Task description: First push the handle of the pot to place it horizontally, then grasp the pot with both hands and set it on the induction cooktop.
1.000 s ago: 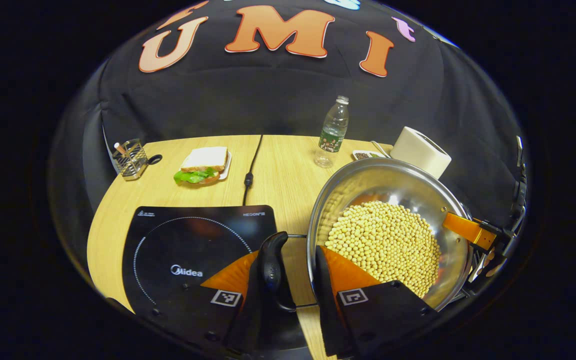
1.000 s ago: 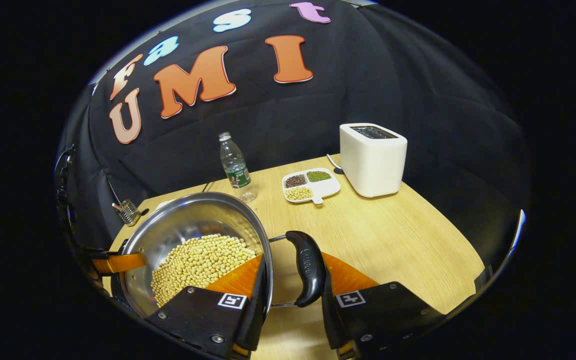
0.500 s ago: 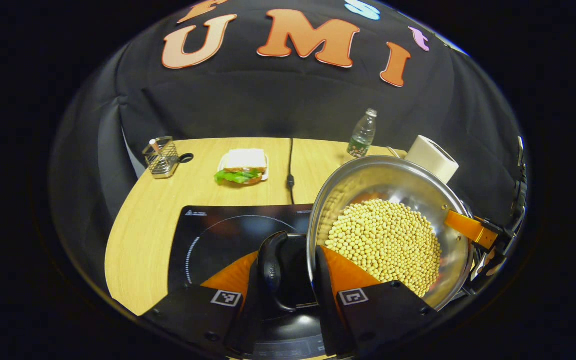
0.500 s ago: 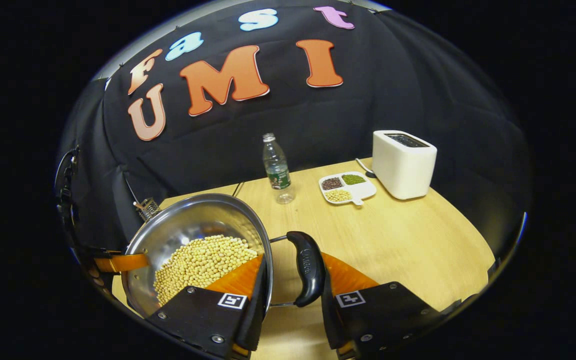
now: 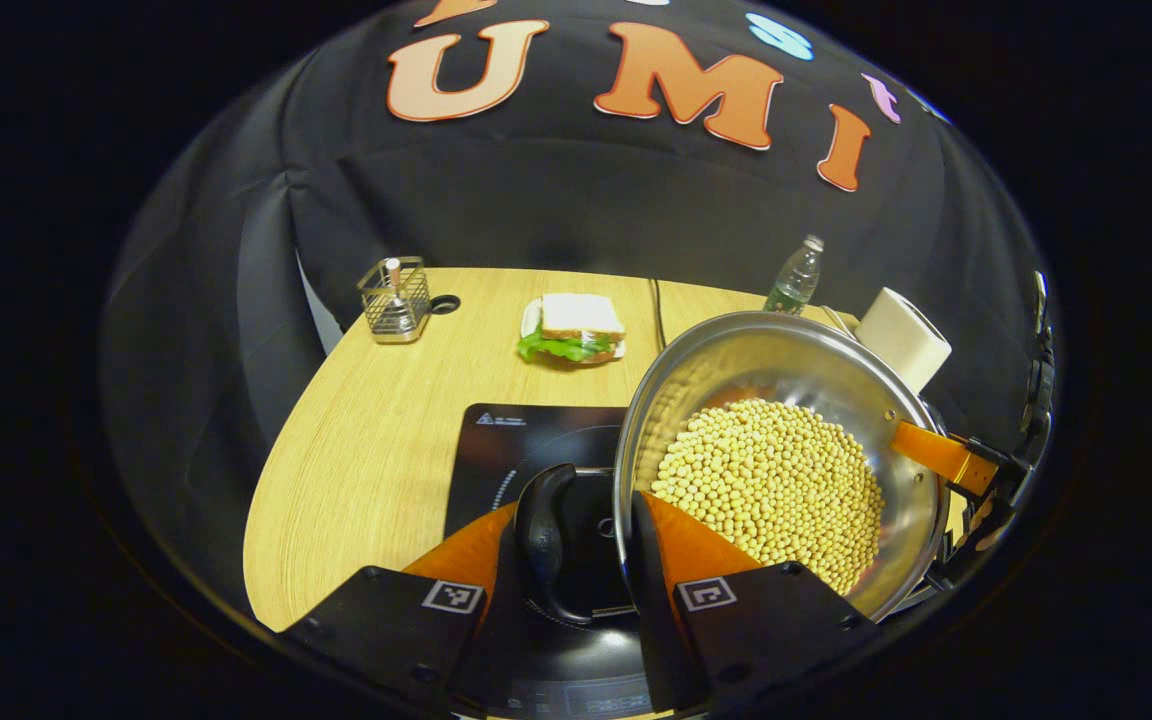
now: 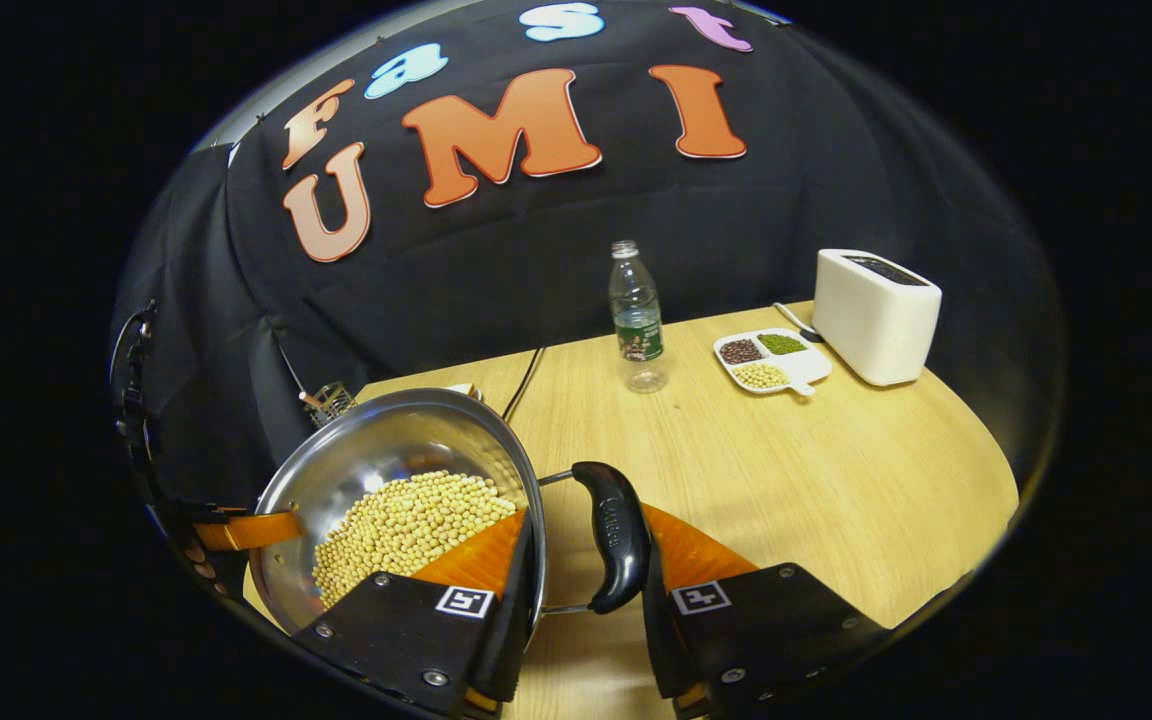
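A: Where is the pot (image 5: pixel 776 450) now?

B: Carried between the 2 grippers, over the right part of the induction cooktop (image 5: pixel 526 445), apparently clear of it. It is steel, loaded with pale beans (image 5: pixel 771 485), so I judge it heavy, stiff and slick at the rim.

A: And the hold?

B: The left gripper (image 5: pixel 576 545) straddles the pot wall, 1 finger inside on the beans' side, 1 outside by the black loop handle (image 5: pixel 541 535), seemingly clamped on the rim. The right gripper (image 6: pixel 581 560) does the same at the opposite handle (image 6: pixel 616 545), jaws closed on the rim there.

A: Risk?

B: Tilt it and the beans slide; both sides should descend level.

A: Around the cooktop?

B: Beyond it a sandwich (image 5: pixel 574 328) and a wire caddy (image 5: pixel 394 298); far right, a bottle (image 6: pixel 636 318), bean tray (image 6: pixel 769 360) and toaster (image 6: pixel 874 315).
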Demonstrator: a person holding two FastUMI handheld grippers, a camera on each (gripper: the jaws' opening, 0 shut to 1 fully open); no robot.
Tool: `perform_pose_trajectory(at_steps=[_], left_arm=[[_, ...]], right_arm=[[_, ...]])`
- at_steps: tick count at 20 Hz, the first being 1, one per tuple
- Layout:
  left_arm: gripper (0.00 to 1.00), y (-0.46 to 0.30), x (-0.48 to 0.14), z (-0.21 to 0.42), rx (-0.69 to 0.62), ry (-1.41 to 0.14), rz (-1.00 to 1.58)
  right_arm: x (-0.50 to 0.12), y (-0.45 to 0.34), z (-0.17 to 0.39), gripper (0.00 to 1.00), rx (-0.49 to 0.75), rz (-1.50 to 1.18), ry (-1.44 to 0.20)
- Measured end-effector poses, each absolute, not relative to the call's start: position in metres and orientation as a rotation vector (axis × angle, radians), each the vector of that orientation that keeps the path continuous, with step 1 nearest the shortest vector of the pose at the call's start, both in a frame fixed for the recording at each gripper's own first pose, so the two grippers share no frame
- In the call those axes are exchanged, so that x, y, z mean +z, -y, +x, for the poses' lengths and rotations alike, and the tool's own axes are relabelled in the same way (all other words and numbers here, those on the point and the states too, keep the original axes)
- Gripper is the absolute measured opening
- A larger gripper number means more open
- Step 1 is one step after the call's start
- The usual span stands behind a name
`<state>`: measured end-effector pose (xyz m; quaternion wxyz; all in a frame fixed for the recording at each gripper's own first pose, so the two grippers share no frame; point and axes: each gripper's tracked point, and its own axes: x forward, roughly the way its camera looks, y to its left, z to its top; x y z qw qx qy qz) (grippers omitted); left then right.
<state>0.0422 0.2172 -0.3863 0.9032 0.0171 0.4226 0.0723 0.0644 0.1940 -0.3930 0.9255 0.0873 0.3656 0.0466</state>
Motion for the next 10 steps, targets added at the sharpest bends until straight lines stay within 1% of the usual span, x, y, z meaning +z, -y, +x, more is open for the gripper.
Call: perform_pose_trajectory(at_steps=[2,3,7,8,10], left_arm=[[0.56,-0.236,-0.386,0.037,0.162,-0.881,0.039],[0.53,-0.245,-0.385,0.036,0.169,-0.882,0.044],[0.56,-0.281,-0.380,0.030,0.190,-0.876,0.047],[0.60,-0.287,-0.381,0.030,0.194,-0.878,0.043],[0.60,-0.296,-0.379,0.028,0.199,-0.881,0.042]], right_arm=[[-0.398,-0.210,0.066,0.50,0.111,0.177,-0.761],[-0.401,-0.218,0.065,0.51,0.119,0.176,-0.771],[-0.409,-0.248,0.068,0.51,0.145,0.182,-0.786],[-0.411,-0.255,0.069,0.51,0.149,0.181,-0.789],[-0.415,-0.267,0.069,0.51,0.157,0.177,-0.793]])
